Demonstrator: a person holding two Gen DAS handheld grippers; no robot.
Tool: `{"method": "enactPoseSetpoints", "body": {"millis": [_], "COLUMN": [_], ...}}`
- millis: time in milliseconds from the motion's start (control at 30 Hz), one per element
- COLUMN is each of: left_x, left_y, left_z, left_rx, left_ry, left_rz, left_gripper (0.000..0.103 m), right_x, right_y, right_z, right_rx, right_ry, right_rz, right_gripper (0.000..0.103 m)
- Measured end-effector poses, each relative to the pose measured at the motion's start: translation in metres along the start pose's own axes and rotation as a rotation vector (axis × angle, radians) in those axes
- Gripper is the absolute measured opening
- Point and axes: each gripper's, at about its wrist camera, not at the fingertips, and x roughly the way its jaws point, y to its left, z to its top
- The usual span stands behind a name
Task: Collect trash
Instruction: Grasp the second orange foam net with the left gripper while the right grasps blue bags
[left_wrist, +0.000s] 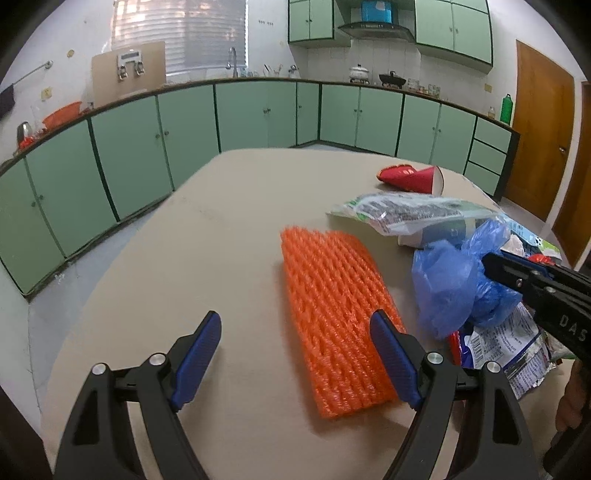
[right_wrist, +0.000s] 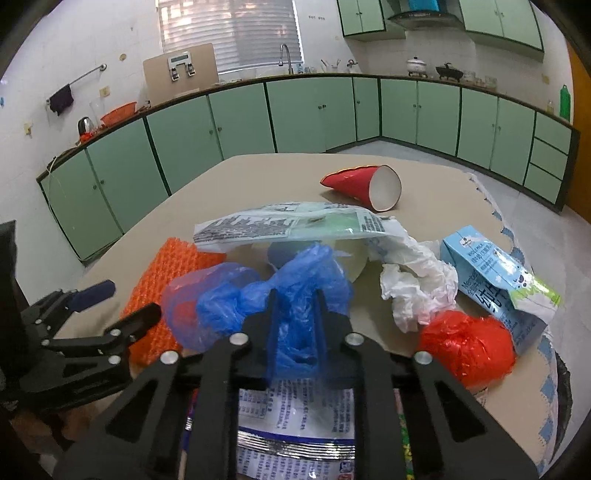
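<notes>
Nearest the right wrist lens, the blue plastic bag (right_wrist: 295, 295) is bunched between the right gripper (right_wrist: 295, 306), whose fingers are clamped on it at the near side of the trash pile. Just left of the bag lies the orange foam net (left_wrist: 332, 317), its long axis running away from the camera; the left gripper (left_wrist: 295, 354) is the nearer one to it, jaws wide apart and empty, its right finger (left_wrist: 391, 354) over the net's near edge. Beyond the bag: printed wrapper (right_wrist: 291, 225), red paper cup (right_wrist: 365, 184); to its right, crumpled tissue (right_wrist: 413, 284), milk carton (right_wrist: 491, 273)
</notes>
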Motion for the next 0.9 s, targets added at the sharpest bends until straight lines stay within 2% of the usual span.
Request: {"method": "enactPoseSetpoints", "body": {"millis": [33, 100, 167, 267, 300, 600, 900], "left_x": [0.002, 0.005, 0.007, 0.004, 0.003, -0.034, -0.073], "left_y": [-0.002, -0.004, -0.005, -0.01, -0.01, -0.006, -0.012], "left_z": [0.0, -0.001, -0.002, -0.001, -0.001, 0.019, 0.038], "left_rx": [0.0, -0.004, -0.019, -0.021, -0.021, -0.053, -0.041], "left_ry": [0.01, 0.023, 0.043, 0.04, 0.035, -0.068, -0.16], "left_rz": [-0.013, -0.035, -0.075, -0.096, -0.095, -0.049, -0.046], "left_gripper": [0.08, 0.069, 0.041, 0.014, 0.011, 0.01, 0.01], "right_x": [0.0, -0.001, -0.001, -0.003, -0.004, -0.029, -0.063], "right_y": [-0.001, -0.001, -0.002, -0.001, -0.001, 0.004, 0.009], "right_z": [0.0, 0.0, 0.002, 0.004, 0.005, 0.02, 0.031], "right_rx": [-0.001, -0.001, -0.001, 0.001, 0.0, -0.017, -0.035], "right_ry": [-0.001, -0.003, -0.003, -0.005, -0.008, -0.061, -0.123], "right_rz": [0.001, 0.004, 0.007, 0.011, 0.012, 0.011, 0.01], "right_gripper": [0.013, 0.011, 0.009, 0.007, 0.006, 0.004, 0.004]}}
